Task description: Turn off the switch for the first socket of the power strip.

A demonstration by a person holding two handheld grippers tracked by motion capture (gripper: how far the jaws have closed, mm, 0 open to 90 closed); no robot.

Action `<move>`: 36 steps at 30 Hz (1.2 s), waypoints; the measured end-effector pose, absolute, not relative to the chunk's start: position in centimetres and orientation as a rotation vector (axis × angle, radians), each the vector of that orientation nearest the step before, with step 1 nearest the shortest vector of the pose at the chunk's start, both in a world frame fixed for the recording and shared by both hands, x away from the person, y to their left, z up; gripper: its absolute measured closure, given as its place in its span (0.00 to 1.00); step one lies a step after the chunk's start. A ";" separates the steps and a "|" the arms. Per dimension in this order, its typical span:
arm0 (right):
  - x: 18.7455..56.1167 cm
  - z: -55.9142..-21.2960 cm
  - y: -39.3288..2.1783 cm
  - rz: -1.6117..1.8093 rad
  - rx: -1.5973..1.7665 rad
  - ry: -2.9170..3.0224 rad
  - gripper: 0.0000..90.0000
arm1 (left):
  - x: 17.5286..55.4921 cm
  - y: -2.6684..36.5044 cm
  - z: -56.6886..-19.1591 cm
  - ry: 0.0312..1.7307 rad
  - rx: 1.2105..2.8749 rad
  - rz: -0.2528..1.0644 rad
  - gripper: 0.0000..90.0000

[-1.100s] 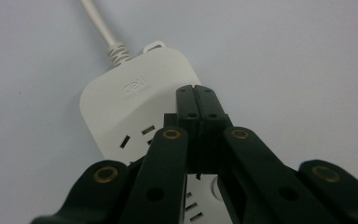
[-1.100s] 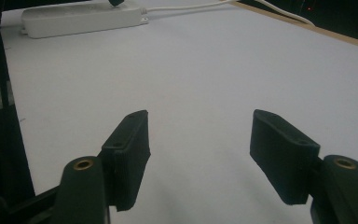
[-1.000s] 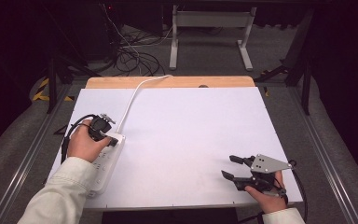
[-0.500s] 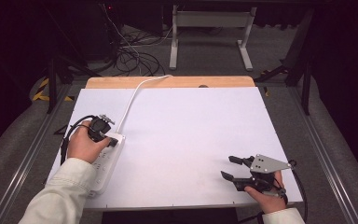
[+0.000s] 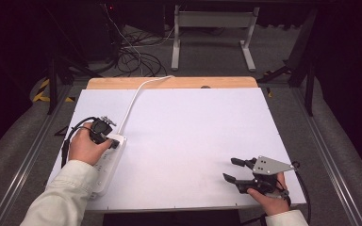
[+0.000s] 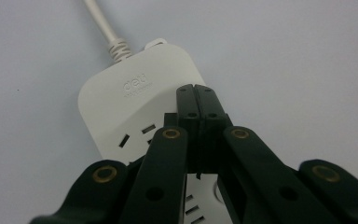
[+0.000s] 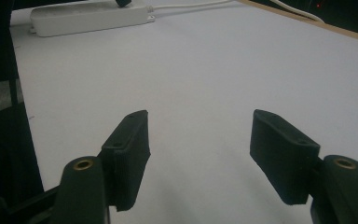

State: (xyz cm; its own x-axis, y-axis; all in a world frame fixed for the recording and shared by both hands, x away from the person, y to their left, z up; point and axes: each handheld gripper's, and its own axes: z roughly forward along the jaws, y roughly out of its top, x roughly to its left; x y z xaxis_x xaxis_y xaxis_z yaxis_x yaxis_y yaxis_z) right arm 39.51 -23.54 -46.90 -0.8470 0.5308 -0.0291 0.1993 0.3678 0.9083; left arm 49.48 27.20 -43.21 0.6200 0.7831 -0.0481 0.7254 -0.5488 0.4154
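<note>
A white power strip [image 5: 104, 165] lies along the left edge of the white table top [image 5: 193, 127], its white cord [image 5: 133, 102] running off the far edge. My left gripper [image 5: 115, 143] sits on the strip's far end, held from above by a hand. In the left gripper view its jaws [image 6: 196, 95] are pressed together over the strip [image 6: 130, 100] just past the first socket, with nothing visible between them. My right gripper [image 5: 234, 169] rests near the front right corner, open and pointing left. In the right gripper view its pads [image 7: 200, 130] stand wide apart over bare table, the strip [image 7: 88, 18] far off.
A wooden strip [image 5: 169, 83] borders the table's far edge. Beyond it the floor holds tangled cables [image 5: 132, 56] and a white metal stand [image 5: 212, 28]. Metal rails [image 5: 330, 155] run along both sides of the table. White surface stretches between the two grippers.
</note>
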 end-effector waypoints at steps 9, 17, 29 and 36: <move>39.4 -46.9 -23.5 1.476 0.637 2.318 0.42 | 49.4 27.0 -43.2 1.195 2.464 0.223 1.00; 39.4 -46.9 -23.5 1.472 0.637 2.321 0.42 | 49.3 26.9 -43.2 1.181 2.473 0.239 1.00; 39.4 -46.9 -23.5 1.472 0.637 2.324 0.42 | 49.1 26.8 -43.3 1.199 2.463 0.266 1.00; 39.3 -46.9 -23.5 1.467 0.636 2.324 0.42 | 49.1 26.9 -43.3 1.214 2.457 0.240 1.00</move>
State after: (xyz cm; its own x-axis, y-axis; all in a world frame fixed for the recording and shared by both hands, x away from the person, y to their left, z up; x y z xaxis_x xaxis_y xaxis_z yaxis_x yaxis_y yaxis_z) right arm 39.33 -23.47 -46.90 -0.8501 0.5257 -0.0310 0.1981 0.3737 0.9061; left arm 49.05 26.91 -43.32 0.6105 0.7918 -0.0180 0.7253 -0.5498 0.4143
